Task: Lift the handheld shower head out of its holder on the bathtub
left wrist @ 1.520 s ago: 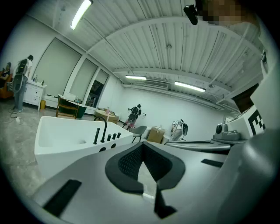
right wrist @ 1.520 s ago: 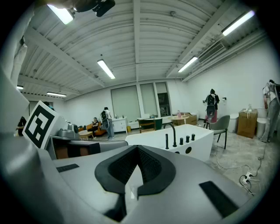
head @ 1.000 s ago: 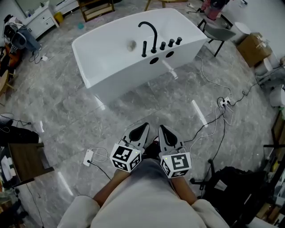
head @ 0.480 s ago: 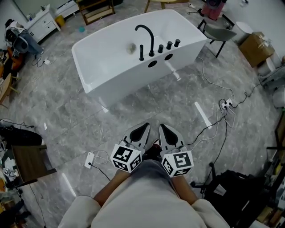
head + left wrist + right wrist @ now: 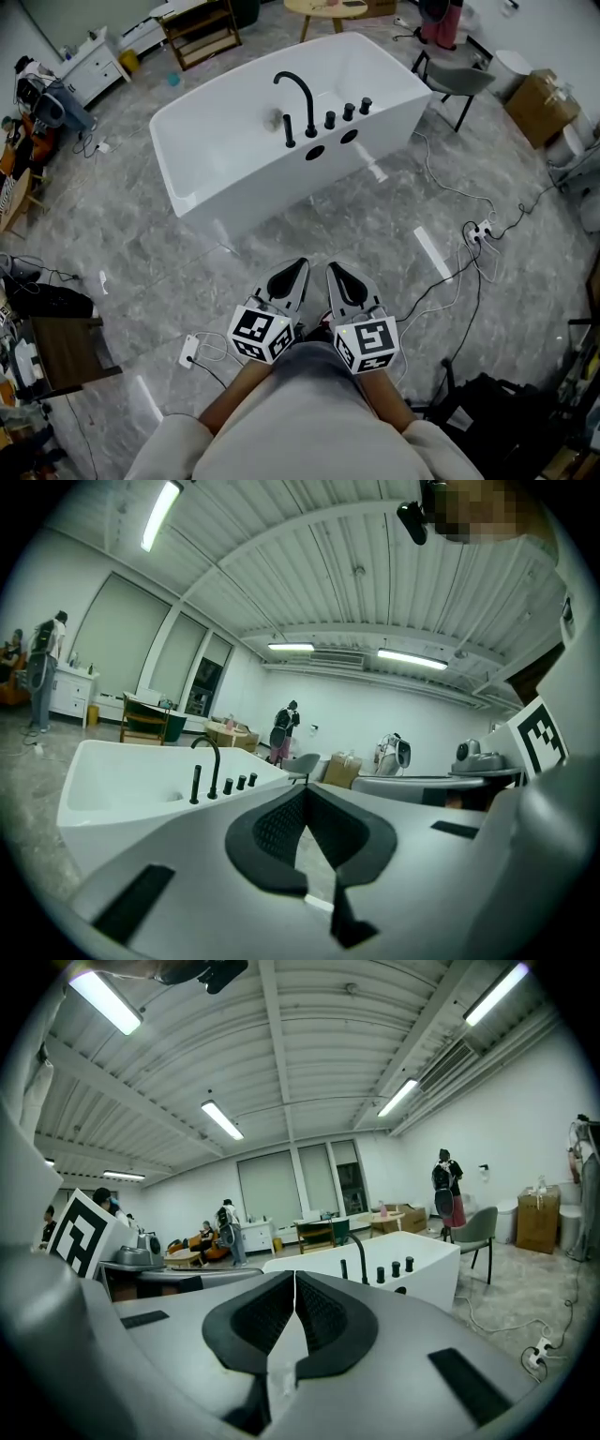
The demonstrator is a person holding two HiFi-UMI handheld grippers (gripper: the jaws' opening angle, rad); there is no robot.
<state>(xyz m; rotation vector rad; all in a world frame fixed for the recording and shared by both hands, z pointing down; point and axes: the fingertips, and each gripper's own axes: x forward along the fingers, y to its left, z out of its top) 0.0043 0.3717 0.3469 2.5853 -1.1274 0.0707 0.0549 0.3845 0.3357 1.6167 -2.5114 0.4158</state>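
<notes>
— Black stick, upright in its holder on the white bathtub [image 5: 202, 164] rim: the handheld shower head [image 5: 287, 128]?
— Yes, at twelve o'clock, well apart. Left gripper [image 5: 300, 265] and right gripper [image 5: 330, 270] both have jaws together and hold nothing; the left looks marginally nearer.

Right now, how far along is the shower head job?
Done: nothing yet. The shower head stands in its holder on the bathtub rim, beside the faucet. In hand: nothing; the left gripper and right gripper are both shut and empty, with floor between them and the bathtub. Left: reach the bathtub, grip the shower head, lift it out.
</notes>
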